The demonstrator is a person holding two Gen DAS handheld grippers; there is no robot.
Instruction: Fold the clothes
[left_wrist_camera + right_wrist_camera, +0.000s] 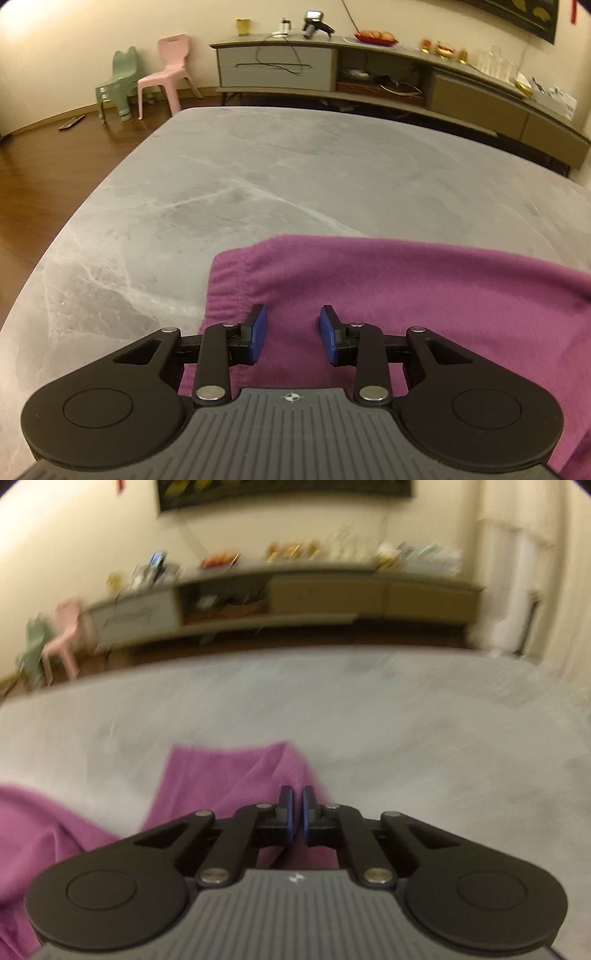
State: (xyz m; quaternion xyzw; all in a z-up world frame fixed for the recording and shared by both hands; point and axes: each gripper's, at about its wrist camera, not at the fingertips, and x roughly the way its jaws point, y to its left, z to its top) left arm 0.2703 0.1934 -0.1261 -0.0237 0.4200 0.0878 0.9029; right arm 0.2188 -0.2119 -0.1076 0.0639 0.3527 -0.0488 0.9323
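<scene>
A purple garment (369, 295) lies on the grey marble-patterned table (221, 184). In the left wrist view my left gripper (293, 332) is open, its blue pads apart just above the garment near its ribbed hem at the left edge. In the right wrist view, which is blurred, my right gripper (296, 812) is shut on a fold of the purple garment (229, 775), which rises in a ridge to the pads. More of the garment lies at the lower left.
Beyond the table's far edge stands a long low cabinet (369, 74) with clutter on top. A pink chair (166, 74) and a green chair (118, 81) stand on the wood floor at the left.
</scene>
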